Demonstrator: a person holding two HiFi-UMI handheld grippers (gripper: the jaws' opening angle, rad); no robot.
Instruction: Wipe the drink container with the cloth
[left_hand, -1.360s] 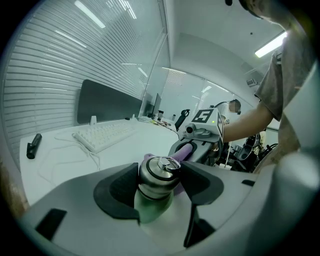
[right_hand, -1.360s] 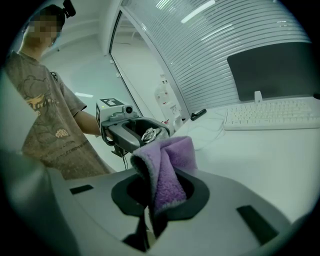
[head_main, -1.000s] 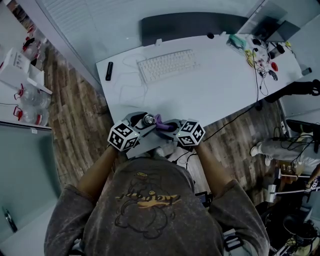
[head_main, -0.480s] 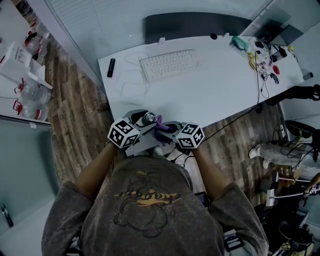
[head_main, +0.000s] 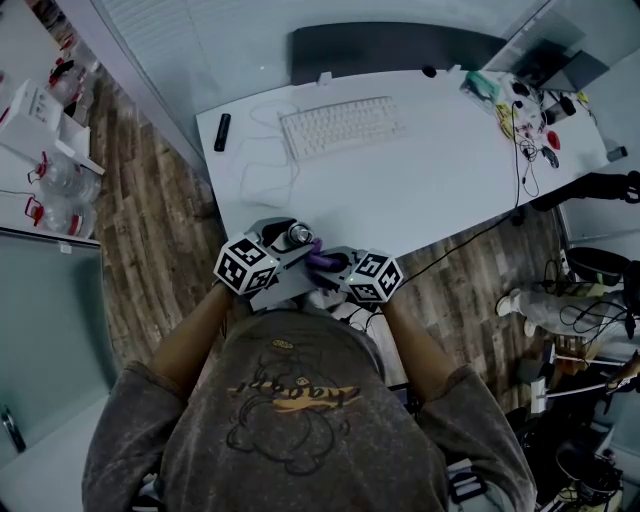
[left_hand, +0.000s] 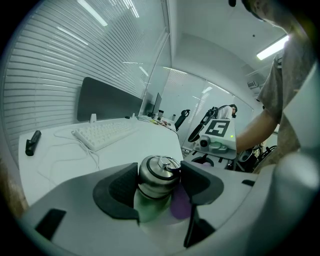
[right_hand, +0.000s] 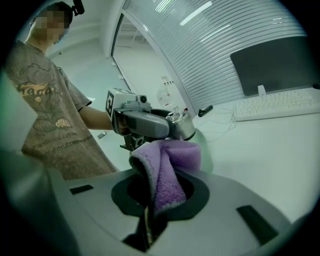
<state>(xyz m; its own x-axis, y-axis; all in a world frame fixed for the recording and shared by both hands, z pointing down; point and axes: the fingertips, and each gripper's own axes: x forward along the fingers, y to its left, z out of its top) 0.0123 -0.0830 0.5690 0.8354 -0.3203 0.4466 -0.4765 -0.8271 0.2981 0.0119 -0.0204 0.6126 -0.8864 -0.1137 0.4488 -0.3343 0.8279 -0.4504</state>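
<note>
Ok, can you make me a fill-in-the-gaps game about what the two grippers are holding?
The left gripper has its jaws shut on a drink ____.
The cloth in the right gripper is coloured ____.
A white ____ with many keys lies on the table.
Missing words: bottle, purple, keyboard.

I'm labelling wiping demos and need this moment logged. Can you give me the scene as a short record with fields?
left claw: shut on the bottle, gripped just under its metal cap
right claw: shut on the purple cloth
cloth contact: appears to lie against the bottle's side
location: at the near edge of the white desk
also on desk: keyboard, farther back
</note>
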